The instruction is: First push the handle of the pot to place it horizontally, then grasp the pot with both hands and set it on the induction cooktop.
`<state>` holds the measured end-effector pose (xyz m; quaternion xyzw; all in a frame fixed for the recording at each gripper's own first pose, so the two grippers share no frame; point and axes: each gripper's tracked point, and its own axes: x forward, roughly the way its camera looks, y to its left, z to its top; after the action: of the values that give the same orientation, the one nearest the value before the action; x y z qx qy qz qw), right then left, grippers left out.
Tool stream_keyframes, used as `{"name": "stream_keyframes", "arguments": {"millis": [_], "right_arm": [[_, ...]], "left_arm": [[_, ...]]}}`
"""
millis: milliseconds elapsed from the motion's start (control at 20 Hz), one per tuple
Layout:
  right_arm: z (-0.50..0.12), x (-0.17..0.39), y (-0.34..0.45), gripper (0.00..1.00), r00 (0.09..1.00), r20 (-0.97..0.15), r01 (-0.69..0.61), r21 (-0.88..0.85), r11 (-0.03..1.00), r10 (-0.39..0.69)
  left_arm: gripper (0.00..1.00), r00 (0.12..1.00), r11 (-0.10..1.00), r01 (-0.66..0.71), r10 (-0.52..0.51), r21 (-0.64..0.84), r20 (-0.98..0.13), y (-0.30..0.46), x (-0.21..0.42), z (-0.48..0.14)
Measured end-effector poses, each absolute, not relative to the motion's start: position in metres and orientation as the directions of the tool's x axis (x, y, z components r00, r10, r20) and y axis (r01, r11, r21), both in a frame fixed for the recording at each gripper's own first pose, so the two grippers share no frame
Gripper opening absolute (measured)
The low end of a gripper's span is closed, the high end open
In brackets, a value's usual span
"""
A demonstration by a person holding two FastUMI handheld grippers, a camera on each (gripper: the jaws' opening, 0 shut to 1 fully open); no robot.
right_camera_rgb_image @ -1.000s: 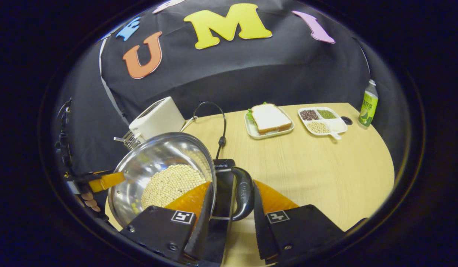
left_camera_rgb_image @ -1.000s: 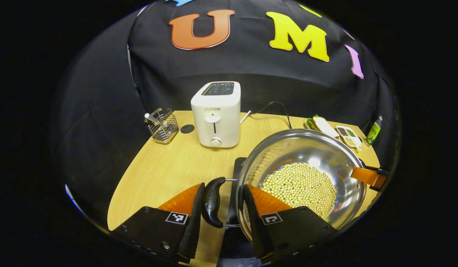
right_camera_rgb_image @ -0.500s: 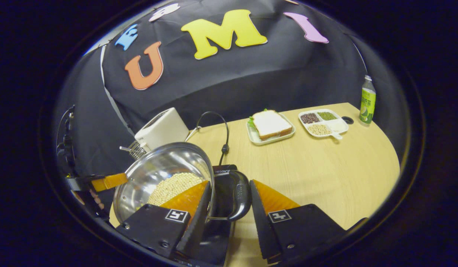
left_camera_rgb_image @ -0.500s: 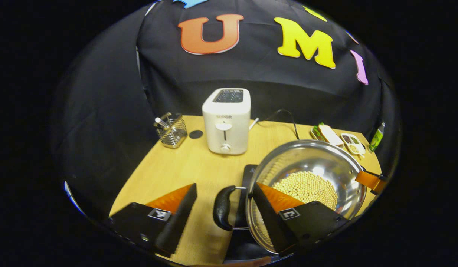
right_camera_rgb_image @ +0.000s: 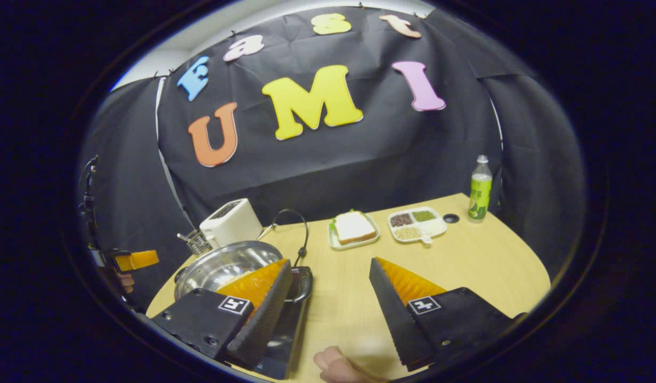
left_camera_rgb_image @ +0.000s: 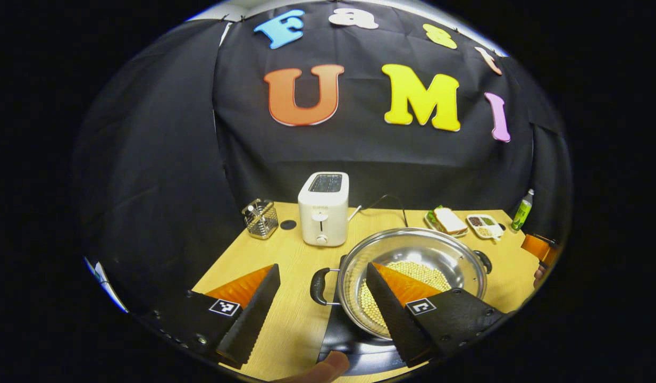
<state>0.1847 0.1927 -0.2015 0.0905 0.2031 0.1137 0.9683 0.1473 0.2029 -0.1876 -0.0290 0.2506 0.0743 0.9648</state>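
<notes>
A steel pot (left_camera_rgb_image: 413,260) holding pale beans sits on the black induction cooktop (left_camera_rgb_image: 354,340), its two black side handles (left_camera_rgb_image: 318,279) pointing left and right. My left gripper (left_camera_rgb_image: 322,298) is open, raised above and short of the pot, nothing between its fingers. In the right gripper view the pot (right_camera_rgb_image: 221,263) rests on the cooktop (right_camera_rgb_image: 283,340) at lower left, and my right gripper (right_camera_rgb_image: 330,287) stands open, pulled back above the table with nothing in it. The left gripper (right_camera_rgb_image: 131,260) appears far off at the left edge, with a hand behind it.
A white toaster (left_camera_rgb_image: 324,208) and a wire cutlery holder (left_camera_rgb_image: 260,218) stand at the back of the wooden table (left_camera_rgb_image: 285,319). A sandwich plate (right_camera_rgb_image: 353,229), a divided tray of beans (right_camera_rgb_image: 417,223) and a green bottle (right_camera_rgb_image: 480,189) sit at the far right. A fingertip (right_camera_rgb_image: 336,364) pokes in below.
Both grippers have let go of the pot's handles, opened wide, and drawn up and back. The pot now rests on the cooktop and looks smaller.
</notes>
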Motion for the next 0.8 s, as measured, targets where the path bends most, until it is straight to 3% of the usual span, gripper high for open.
{"name": "stream_keyframes", "arguments": {"millis": [200,450,800], "right_arm": [[-0.155,0.132,0.157,0.97,0.945,-0.263,-0.148,0.191,0.970,0.195],[-0.099,0.043,0.126,0.95,0.972,-0.155,-0.146,0.194,0.970,0.178],[-0.060,-0.034,0.099,0.95,0.985,-0.041,-0.167,0.067,0.984,0.169]], "left_arm": [[0.97,0.922,0.986,-0.159,0.131,-0.049,-0.364,0.194,0.097,-0.129],[0.96,0.960,0.980,-0.177,0.150,-0.096,-0.238,0.181,0.027,-0.070],[0.96,0.982,0.981,-0.177,0.171,-0.074,-0.079,0.162,-0.050,-0.052]]}}
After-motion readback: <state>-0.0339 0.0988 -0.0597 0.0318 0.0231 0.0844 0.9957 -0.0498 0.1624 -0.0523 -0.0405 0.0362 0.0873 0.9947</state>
